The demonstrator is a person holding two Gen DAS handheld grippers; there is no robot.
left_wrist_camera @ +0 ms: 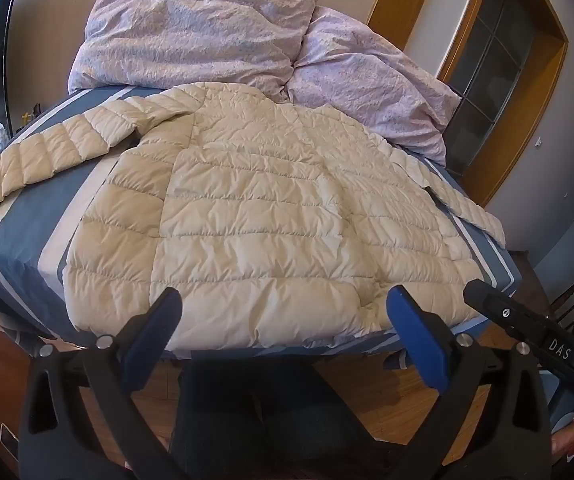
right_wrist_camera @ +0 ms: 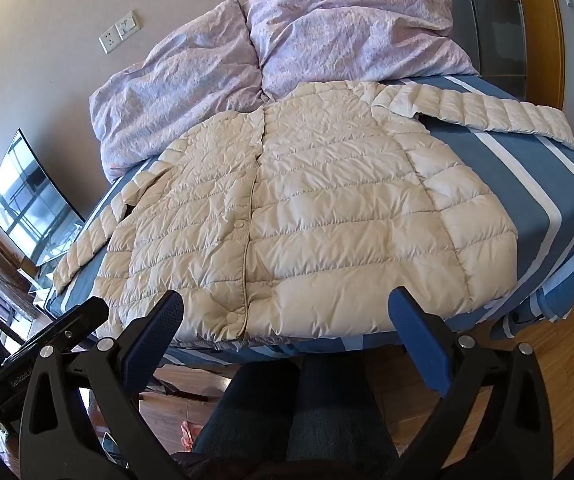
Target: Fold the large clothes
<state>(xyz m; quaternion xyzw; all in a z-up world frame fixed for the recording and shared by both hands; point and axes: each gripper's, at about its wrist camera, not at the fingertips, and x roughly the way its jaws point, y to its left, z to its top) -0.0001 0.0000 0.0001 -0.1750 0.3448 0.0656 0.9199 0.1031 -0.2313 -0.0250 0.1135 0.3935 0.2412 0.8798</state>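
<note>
Jacket (right_wrist_camera: 287,208) lies flat on the bed (right_wrist_camera: 527,184), front up, snapped, sleeves out. Puffy, light, slick shell; likely slips and springs back, so pinch cuffs or hem corners. Duvet (right_wrist_camera: 207,72) bunched behind. Left tool (left_wrist_camera: 285,308) and right tool (right_wrist_camera: 287,312) spread wide, empty, near the hem.

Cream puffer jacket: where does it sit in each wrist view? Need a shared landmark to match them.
Left wrist: cream puffer jacket fills the centre, spread flat on the striped bed, one sleeve stretched to the picture's left.
Right wrist: jacket also centre, snap placket showing, one sleeve stretched to the upper right.
Shared landmark: the lilac pillows just beyond the collar in both views.
</note>
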